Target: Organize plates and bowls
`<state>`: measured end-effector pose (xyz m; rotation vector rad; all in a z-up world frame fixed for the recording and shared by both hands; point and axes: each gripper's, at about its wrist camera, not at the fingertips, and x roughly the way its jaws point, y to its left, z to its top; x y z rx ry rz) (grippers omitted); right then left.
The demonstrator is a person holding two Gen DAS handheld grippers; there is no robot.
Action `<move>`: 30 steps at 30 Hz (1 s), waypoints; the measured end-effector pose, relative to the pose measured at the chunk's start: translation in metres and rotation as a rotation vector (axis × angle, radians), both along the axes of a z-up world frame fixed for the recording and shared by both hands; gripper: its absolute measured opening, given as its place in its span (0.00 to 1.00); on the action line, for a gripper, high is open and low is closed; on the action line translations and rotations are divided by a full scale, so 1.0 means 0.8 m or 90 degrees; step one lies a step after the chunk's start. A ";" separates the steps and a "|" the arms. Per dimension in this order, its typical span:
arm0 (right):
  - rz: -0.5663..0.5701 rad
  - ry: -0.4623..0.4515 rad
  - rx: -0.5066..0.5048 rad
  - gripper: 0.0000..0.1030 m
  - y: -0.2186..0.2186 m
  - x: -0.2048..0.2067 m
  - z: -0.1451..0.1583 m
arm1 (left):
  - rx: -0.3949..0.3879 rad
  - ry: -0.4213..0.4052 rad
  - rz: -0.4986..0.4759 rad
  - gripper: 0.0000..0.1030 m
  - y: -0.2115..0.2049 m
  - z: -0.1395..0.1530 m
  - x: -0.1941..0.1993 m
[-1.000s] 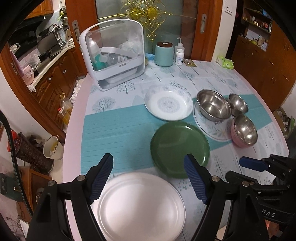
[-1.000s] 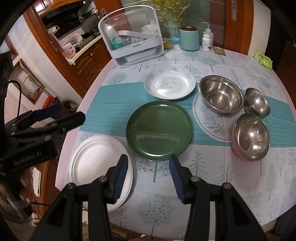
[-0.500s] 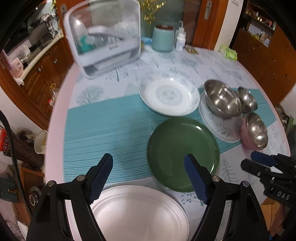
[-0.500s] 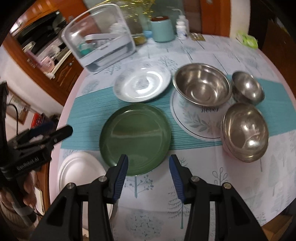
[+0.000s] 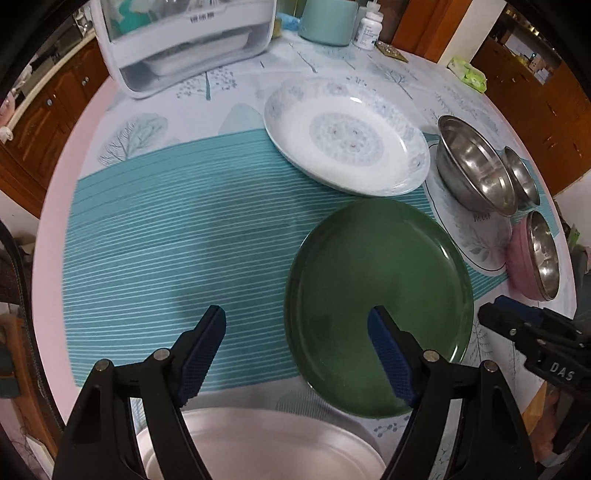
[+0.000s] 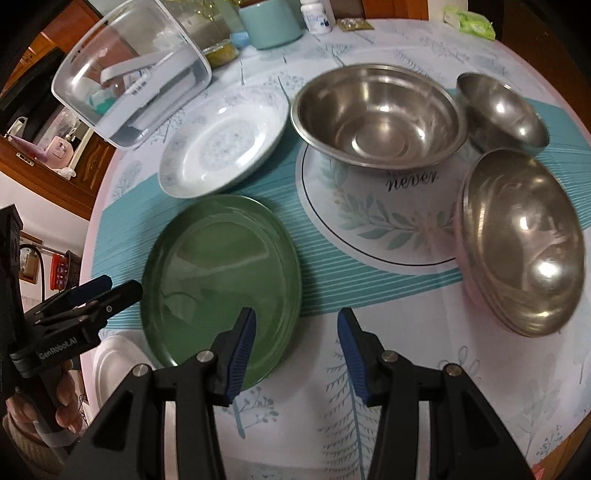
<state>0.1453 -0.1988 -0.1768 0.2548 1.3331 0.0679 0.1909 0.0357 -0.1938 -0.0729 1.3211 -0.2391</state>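
A green plate (image 5: 380,295) (image 6: 221,280) lies on the teal striped runner. My left gripper (image 5: 295,317) hovers over its left rim, jaws wide and closing slightly, pads touching nothing. My right gripper (image 6: 295,314) hangs open above the plate's right rim. A plain white plate (image 5: 266,443) (image 6: 110,362) sits nearest, partly under the left gripper. Behind lie a patterned white plate (image 5: 347,136) (image 6: 221,147), a large steel bowl (image 5: 472,166) (image 6: 380,114), a small steel bowl (image 5: 521,177) (image 6: 502,110) and a pink-sided steel bowl (image 5: 539,258) (image 6: 521,236).
A clear-lidded white box (image 5: 184,40) (image 6: 133,74), a teal canister (image 5: 325,18), a pill bottle (image 5: 369,29) and a tissue pack (image 5: 467,72) stand at the back. A round leaf-print mat (image 6: 380,221) lies under the large bowl. The round table's edge is close at left.
Both grippers have come down and forward toward the green plate, which now looks much larger. The plain white plate has slid to the bottom of the left view. The right view has rolled.
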 end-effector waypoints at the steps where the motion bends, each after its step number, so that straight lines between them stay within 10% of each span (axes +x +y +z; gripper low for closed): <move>1: 0.000 0.004 0.000 0.45 0.001 0.001 -0.005 | 0.000 0.004 -0.003 0.73 0.000 -0.003 0.001; 17: 0.015 0.039 0.006 0.13 0.007 0.009 -0.034 | -0.036 0.071 -0.036 0.33 -0.002 -0.042 0.003; 30: 0.040 0.038 -0.001 0.10 0.020 0.001 -0.033 | -0.035 0.065 -0.042 0.28 -0.004 -0.037 -0.010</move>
